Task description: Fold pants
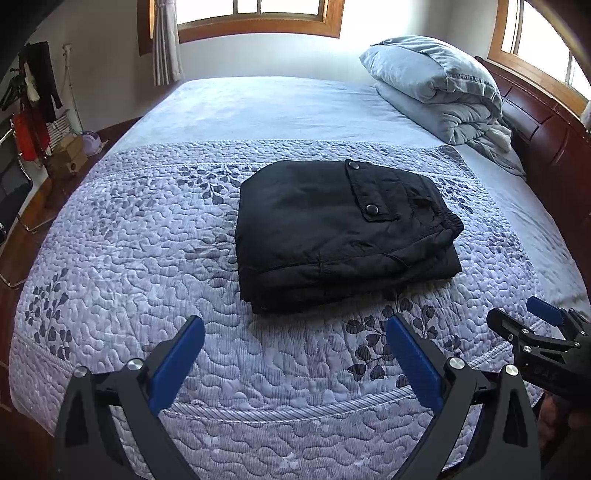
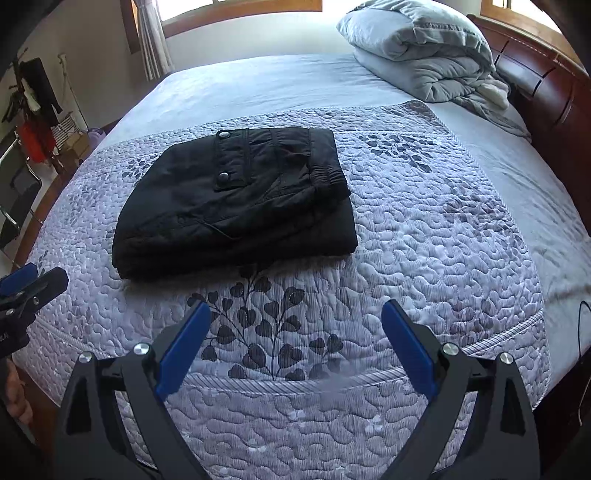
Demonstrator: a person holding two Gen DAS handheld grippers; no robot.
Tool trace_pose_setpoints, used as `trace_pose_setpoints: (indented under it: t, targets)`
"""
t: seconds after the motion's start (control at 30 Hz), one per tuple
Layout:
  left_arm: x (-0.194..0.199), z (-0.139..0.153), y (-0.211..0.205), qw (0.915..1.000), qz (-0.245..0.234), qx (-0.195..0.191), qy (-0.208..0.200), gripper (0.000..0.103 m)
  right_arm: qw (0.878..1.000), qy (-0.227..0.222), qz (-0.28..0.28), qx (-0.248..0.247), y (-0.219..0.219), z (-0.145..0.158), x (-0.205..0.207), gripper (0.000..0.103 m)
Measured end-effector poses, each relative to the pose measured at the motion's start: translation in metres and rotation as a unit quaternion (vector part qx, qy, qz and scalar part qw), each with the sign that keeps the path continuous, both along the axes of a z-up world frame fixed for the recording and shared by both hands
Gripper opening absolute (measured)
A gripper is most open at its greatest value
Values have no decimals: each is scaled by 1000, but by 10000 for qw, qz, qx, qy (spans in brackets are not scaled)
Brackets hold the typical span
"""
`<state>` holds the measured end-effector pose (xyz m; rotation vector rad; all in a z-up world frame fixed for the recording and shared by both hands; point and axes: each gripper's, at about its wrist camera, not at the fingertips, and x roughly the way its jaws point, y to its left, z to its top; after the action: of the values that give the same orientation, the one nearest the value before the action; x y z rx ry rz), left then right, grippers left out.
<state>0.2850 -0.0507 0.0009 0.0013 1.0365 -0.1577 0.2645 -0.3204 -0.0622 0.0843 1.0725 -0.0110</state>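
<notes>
Black pants (image 1: pixel 340 232) lie folded into a compact stack on the quilted lilac bedspread (image 1: pixel 147 258), pocket flap with two snaps on top. In the right wrist view the same pants (image 2: pixel 236 206) sit left of centre. My left gripper (image 1: pixel 295 325) hovers open over the quilt, just short of the stack's near edge, holding nothing. My right gripper (image 2: pixel 295 310) is also open and empty, a little back from the pants; its black body and blue pad (image 1: pixel 543 325) show at the right edge of the left wrist view. The left gripper's tip (image 2: pixel 29 284) appears at the left edge of the right wrist view.
A folded grey duvet and pillow (image 1: pixel 436 85) are piled at the head of the bed by the dark wooden headboard (image 1: pixel 546 122). Hanging clothes, a chair and boxes (image 1: pixel 37 122) stand on the floor to the left. Windows (image 1: pixel 258 11) line the far wall.
</notes>
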Motion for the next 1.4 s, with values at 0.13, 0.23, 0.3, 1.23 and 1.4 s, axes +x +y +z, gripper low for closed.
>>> trace_pose_setpoints:
  t: [0.13, 0.23, 0.3, 1.23, 1.4]
  targets:
    - [0, -1, 0, 10000, 4, 0, 14, 99, 10000, -1, -20, 0, -1, 0, 0, 93]
    - [1, -1, 0, 10000, 2, -12, 30, 99, 10000, -7, -35, -18, -1, 0, 0, 93]
    - [1, -1, 1, 10000, 20, -30, 24, 99, 10000, -2, -35, -15, -2, 0, 0, 93]
    - [8, 2, 0, 10000, 38, -5, -40, 99, 10000, 16, -66, -51, -4, -3, 3, 94]
    - [9, 2, 0, 10000, 38, -22, -48, 99, 10000, 20, -67, -52, -4, -3, 3, 94]
